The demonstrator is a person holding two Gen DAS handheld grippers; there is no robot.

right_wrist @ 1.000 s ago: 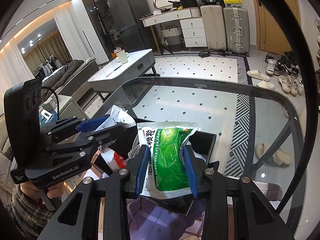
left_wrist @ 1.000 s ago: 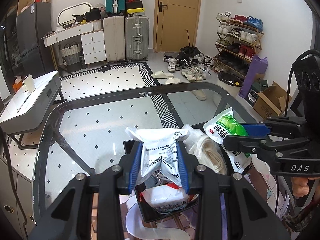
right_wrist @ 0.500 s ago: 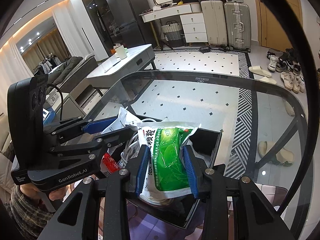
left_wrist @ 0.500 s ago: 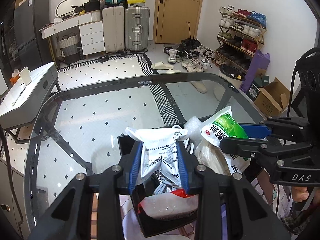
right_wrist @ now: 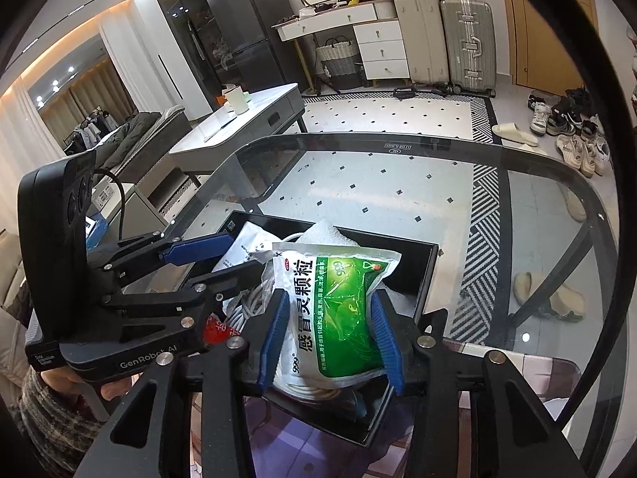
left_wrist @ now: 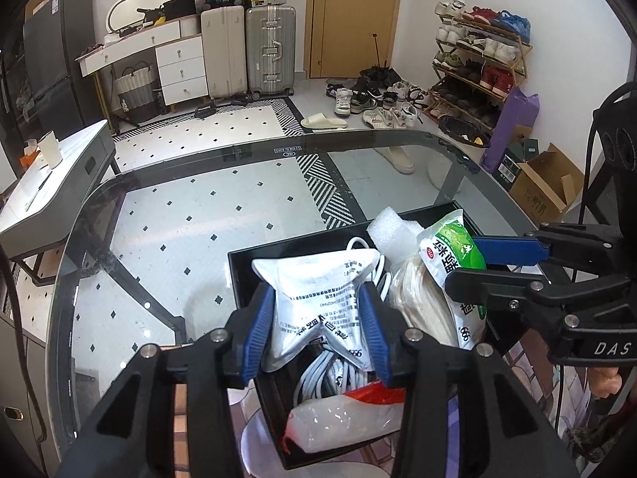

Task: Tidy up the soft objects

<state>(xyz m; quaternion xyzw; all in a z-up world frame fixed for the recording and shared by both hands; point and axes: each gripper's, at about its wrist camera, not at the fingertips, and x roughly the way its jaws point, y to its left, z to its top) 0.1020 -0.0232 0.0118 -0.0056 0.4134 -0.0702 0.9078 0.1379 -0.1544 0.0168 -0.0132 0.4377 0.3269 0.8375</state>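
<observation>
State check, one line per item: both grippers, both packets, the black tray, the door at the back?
left gripper: shut on white packet
white packet: pinched, held above the tray
right gripper: shut on green packet
green packet: pinched, held above the tray
black tray: on the glass table, holding cables and other soft bags
door: closed

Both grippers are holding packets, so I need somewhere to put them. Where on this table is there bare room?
Bare glass table lies between the black tray and the table's far curved edge, and left of the tray. The tray is crowded: white cable, foam and a red-and-clear bag sit under the white packet and green packet.
</observation>
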